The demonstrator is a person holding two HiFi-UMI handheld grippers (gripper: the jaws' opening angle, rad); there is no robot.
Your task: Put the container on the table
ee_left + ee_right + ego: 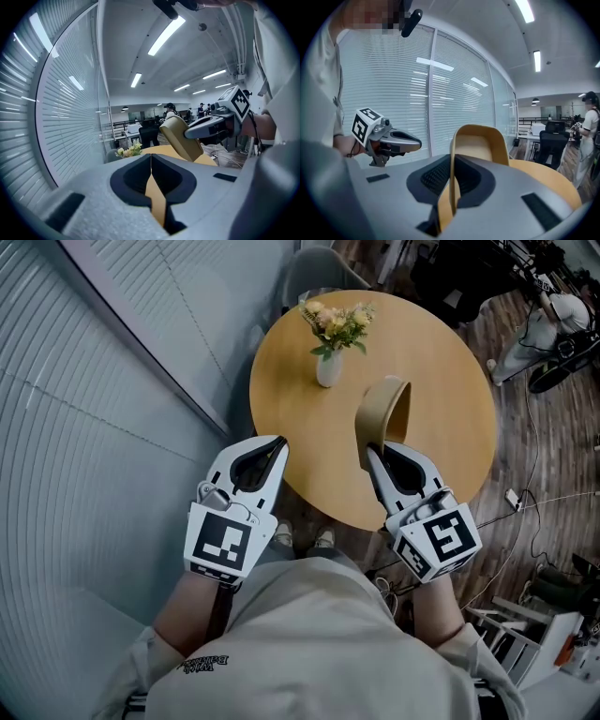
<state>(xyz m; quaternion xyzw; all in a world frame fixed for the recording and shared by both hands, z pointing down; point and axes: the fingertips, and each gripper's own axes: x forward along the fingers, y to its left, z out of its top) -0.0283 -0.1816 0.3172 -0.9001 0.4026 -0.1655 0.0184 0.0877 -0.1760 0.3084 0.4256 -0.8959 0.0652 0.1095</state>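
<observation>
The fingers [474,180] of your right gripper [372,450] pinch the tan container [382,411] by its wall, tilted over the round tabletop [441,371]. Your left gripper [278,442] has its fingers together, empty, at the tabletop's near edge.

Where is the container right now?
In the head view the container is at centre-right, gripped by its edge in the right hand-held gripper, over the round table, just right of the flower vase.
</observation>
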